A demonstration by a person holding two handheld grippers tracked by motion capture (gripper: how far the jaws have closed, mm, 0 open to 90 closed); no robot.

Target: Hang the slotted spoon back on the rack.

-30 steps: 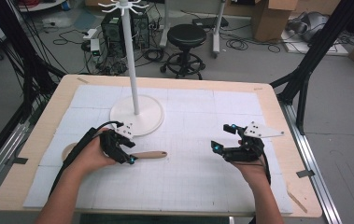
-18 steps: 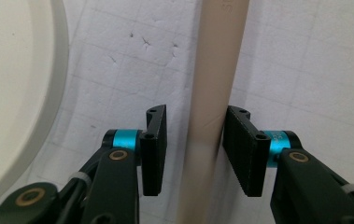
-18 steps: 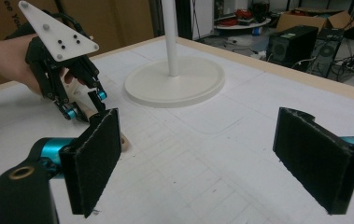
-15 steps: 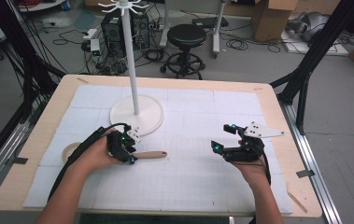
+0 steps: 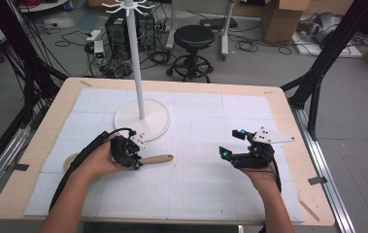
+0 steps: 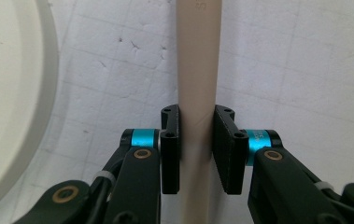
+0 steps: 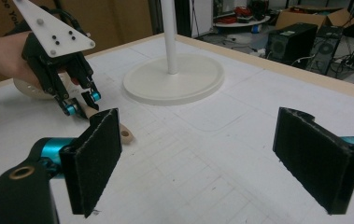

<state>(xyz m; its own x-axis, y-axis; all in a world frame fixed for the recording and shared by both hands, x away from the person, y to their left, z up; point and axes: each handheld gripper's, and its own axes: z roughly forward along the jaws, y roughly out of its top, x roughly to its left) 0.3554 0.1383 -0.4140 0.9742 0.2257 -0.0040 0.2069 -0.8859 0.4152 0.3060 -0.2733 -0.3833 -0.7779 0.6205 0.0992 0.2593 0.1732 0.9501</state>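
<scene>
Two grippers are held over the white gridded mat (image 5: 201,194) on the table (image 5: 288,111). A wooden spoon (image 5: 158,158) is lain flat on the mat, just in front of the round base of the white stand (image 5: 142,118). Its handle is clamped between the pads of the left gripper (image 6: 196,140), whose jaws have just been closing onto it. The spoon's bowl is seen behind the left hand (image 5: 101,162). The right gripper (image 5: 234,143) is held well apart to the right, its jaws spread wide with nothing between them.
</scene>
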